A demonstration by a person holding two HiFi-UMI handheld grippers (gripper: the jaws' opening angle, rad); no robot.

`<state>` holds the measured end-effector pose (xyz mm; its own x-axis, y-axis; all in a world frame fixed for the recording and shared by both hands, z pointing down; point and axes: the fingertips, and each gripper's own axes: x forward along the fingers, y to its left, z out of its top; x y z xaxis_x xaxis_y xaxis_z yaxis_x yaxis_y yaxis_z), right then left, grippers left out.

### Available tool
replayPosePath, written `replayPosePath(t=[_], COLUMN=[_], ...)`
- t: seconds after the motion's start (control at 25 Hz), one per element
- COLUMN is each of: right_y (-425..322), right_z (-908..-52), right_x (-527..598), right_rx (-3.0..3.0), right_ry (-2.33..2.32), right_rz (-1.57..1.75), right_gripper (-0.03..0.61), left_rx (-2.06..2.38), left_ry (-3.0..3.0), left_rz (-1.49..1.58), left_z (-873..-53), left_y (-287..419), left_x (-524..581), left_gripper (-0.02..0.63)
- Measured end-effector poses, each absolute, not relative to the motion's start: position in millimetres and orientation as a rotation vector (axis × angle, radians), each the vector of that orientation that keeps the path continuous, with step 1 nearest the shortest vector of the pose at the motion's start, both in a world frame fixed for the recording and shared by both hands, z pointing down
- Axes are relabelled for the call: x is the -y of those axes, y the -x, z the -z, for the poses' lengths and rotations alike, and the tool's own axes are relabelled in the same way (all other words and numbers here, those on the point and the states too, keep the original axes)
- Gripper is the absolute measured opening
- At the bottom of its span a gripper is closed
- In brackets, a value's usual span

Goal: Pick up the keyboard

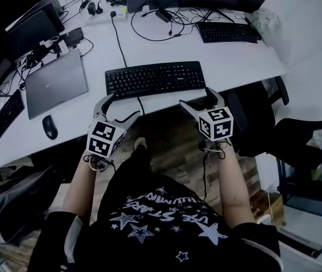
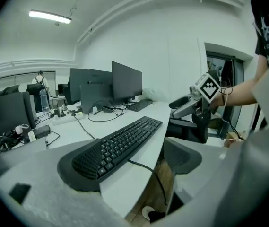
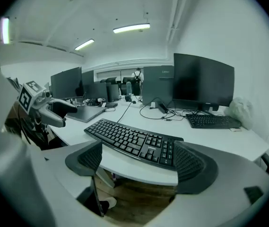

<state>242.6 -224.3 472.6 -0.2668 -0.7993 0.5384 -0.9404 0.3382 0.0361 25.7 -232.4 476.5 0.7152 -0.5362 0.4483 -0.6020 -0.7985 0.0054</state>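
Flanking the keyboard (image 1: 154,78) at the counter (image 1: 228,61) edge with left claw (image 1: 121,107) and right claw (image 1: 196,98) both wide open, gripping nothing.

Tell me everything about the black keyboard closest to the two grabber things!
The keyboard is black, matte plastic by the look, long, with rows of keys and a number pad at its right end. It lies flat on the white desk, near the front edge and along it. A black cable reaches its back edge; another stretch hangs off the desk in front. The left gripper and right gripper, both open, are short of it.
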Motion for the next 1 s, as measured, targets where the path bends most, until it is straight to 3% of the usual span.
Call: replayPosePath(t=[0.52,1.0], right_y=[-214.5,-216.3], right_z=[-549.1,-606.0], right_x=[328.9,349.5], right_rx=[1.909,1.674], right_ry=[-0.632,-0.16], right_rz=[-0.205,-0.152], right_gripper=[0.545,0.572], left_rx=[0.821,0.753], left_ry=[-2.756,-2.713], left_rz=[-0.739,-0.757], left_z=[-498.4,-526.5], left_y=[-30.5,-25.2], left_x=[321.1,362.3], left_gripper=[0.407,0.407])
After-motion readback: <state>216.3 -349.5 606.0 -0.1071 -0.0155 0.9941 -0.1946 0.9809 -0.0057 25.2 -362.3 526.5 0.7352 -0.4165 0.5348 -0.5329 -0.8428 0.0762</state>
